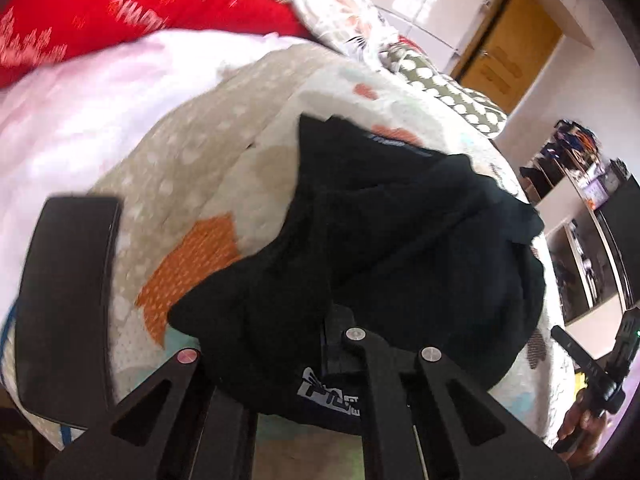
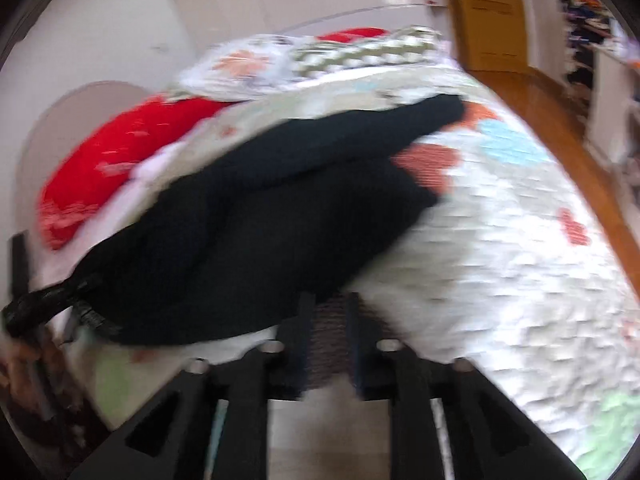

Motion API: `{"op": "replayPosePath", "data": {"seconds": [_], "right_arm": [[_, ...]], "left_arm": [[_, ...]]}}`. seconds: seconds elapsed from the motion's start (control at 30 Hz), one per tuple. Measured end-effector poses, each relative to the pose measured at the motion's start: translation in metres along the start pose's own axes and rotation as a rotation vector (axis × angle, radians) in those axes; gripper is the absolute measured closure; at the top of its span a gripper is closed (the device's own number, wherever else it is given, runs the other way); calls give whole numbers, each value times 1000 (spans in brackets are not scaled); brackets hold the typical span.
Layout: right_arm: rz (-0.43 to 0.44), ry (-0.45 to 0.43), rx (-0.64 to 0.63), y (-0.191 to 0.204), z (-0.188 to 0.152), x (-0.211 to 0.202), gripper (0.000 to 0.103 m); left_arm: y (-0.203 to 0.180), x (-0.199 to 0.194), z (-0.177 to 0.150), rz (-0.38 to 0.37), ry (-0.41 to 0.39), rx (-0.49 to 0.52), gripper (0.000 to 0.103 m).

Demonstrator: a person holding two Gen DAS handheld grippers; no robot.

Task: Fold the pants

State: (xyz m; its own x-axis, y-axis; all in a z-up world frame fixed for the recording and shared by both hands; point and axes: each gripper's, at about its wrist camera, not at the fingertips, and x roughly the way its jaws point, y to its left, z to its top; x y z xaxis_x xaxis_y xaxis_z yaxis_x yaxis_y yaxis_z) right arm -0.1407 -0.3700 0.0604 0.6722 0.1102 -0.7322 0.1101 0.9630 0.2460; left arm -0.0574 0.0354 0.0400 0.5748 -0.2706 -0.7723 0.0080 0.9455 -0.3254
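Black pants [image 1: 400, 248] lie bunched on the bed [image 1: 192, 168], apparently part-folded; final folds remain. Left hand-held gripper [image 1: 216, 280] spread wide, empty. Right hand-held gripper [image 2: 328, 312] nearly closed, grip uncertain through blur

A bed is covered with a bumpy quilt [image 1: 192, 168] that has orange, blue and green patches. It spreads out ahead of the fingers and off to both sides. Far past the fingertips, a big red pillow [image 1: 120, 12] with white sparkles lies at the head of the bed. Next to it sits a flowery pillow [image 1: 340, 16]. Off to the right stand a brown wooden door [image 1: 508, 64] and shelves [image 1: 576, 208] full of small things.
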Motion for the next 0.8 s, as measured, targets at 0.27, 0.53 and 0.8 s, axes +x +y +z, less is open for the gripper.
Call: {"op": "replayPosePath", "data": {"seconds": [0.27,0.53,0.8], "right_arm": [[-28,29,128,-40,41,51,32],[76,-24,182,-44,59,67,91],[28,-203,89,-59,14,-79,91]], "left_arm": [[-12,3,-3,54,-22,44,99],[-11,2,-2,56,-3,26,99],[-23,-28,-9,-38,-10,61,99]]}}
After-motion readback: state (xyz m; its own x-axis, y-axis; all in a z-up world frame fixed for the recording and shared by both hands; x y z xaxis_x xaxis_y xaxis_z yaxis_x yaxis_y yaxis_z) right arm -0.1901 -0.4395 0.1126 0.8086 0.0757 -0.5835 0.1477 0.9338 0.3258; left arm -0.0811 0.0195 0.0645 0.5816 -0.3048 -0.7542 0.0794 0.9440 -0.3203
